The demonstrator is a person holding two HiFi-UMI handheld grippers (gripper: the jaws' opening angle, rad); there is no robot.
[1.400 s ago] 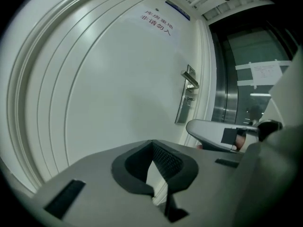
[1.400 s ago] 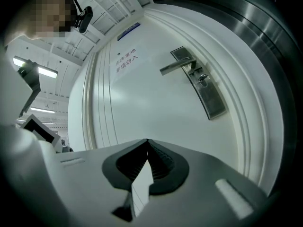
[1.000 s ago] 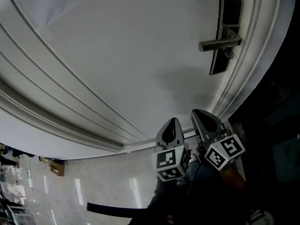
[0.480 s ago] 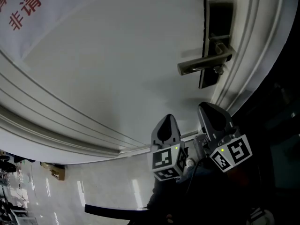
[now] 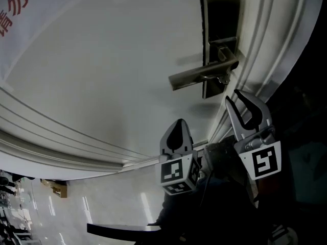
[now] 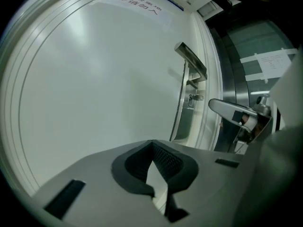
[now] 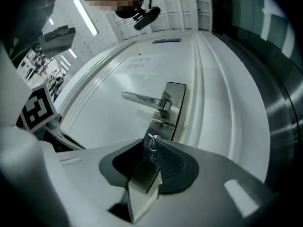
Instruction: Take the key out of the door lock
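Key point(image 7: 152, 139) sits in lock point(image 7: 173, 103), just under handle point(image 7: 142, 98). Best approach, likely: centre right gripper point(image 5: 244, 105) on key head, advance square, clamp firmly, pull straight out. Right jaws wide apart, empty, short of key. Left gripper point(image 5: 176, 132) low, jaws together, holding nothing.

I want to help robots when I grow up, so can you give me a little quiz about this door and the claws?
1. True or false: the key is already out of the lock.
2. Which claw is nearer the key? A: left claw. B: right claw.
3. Fill in: the key sits just ____ the lever handle.
Key: 1 false, it is in the lock. 2 B. 3 below.
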